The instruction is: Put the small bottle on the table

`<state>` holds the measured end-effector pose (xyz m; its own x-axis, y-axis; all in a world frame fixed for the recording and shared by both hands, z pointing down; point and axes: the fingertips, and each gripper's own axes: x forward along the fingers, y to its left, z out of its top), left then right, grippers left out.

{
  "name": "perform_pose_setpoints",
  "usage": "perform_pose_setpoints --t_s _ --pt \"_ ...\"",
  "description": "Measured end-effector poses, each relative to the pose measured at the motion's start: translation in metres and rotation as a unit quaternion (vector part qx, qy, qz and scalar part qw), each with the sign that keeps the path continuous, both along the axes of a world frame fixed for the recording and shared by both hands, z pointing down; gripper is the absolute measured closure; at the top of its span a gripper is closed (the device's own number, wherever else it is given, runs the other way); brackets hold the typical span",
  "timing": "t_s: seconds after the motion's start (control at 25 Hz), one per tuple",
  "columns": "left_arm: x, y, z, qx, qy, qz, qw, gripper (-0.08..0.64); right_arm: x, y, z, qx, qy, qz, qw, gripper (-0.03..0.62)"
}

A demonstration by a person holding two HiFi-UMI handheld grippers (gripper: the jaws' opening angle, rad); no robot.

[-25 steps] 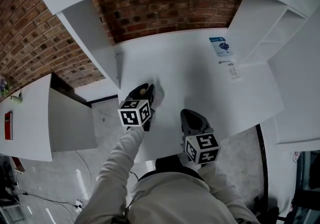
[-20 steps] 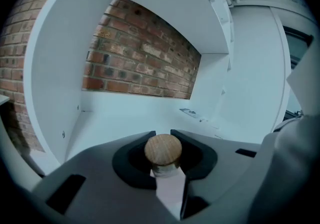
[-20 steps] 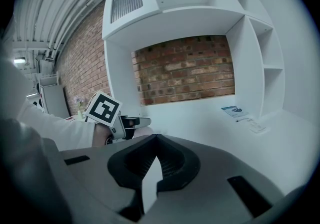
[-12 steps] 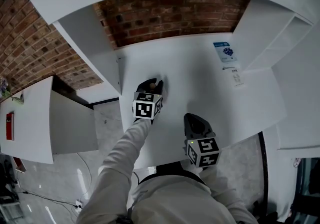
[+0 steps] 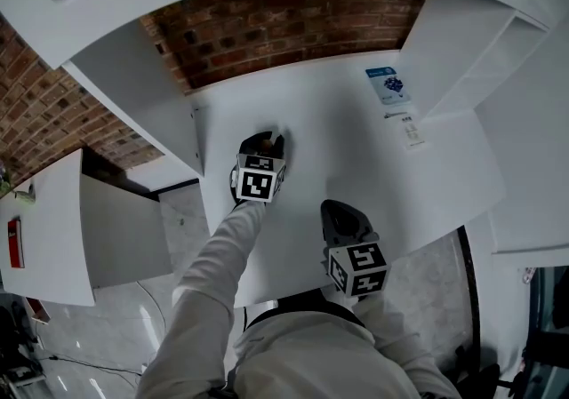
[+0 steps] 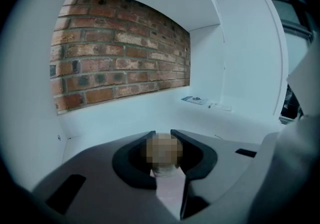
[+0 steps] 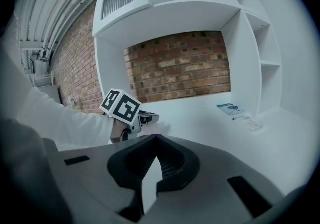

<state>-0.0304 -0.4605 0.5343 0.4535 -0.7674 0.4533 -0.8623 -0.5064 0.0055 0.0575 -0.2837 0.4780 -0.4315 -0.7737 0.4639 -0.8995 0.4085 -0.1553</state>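
Observation:
The small bottle [image 6: 164,170], pale with a brownish top, sits between the jaws of my left gripper [image 6: 163,138], which is shut on it. In the head view the left gripper [image 5: 267,143] is over the left part of the white table [image 5: 356,148], and the bottle's top [image 5: 276,140] peeks out at its tip. Whether the bottle touches the table I cannot tell. My right gripper [image 5: 338,209] hangs near the table's front edge, shut, with nothing in it. In the right gripper view its jaws [image 7: 155,138] meet at the tips, and the left gripper [image 7: 145,117] shows ahead to the left.
A blue leaflet [image 5: 388,84] and a small white card [image 5: 411,129] lie at the table's back right. A brick wall [image 5: 284,24] closes the back. White side panels [image 5: 142,95] and shelves [image 5: 524,51] flank the table.
My left gripper has moved a little forward and right over the table with the bottle still in it. The right gripper has hardly moved.

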Motion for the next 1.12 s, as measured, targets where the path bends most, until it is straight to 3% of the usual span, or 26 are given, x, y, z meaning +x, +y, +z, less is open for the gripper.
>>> perform_pose_setpoints --t_s 0.52,0.88,1.12 --pt "0.011 -0.015 0.021 -0.004 -0.046 0.02 0.9988 0.454 0.006 -0.004 0.003 -0.003 0.011 0.0 1.0 0.565" --pt "0.012 -0.019 0.014 0.008 -0.039 0.005 0.9992 0.434 0.011 -0.004 0.007 -0.01 0.007 0.002 1.0 0.565" --pt "0.006 -0.014 0.014 0.002 -0.032 -0.008 0.9995 0.367 0.011 -0.004 0.007 -0.01 0.002 0.006 1.0 0.565"
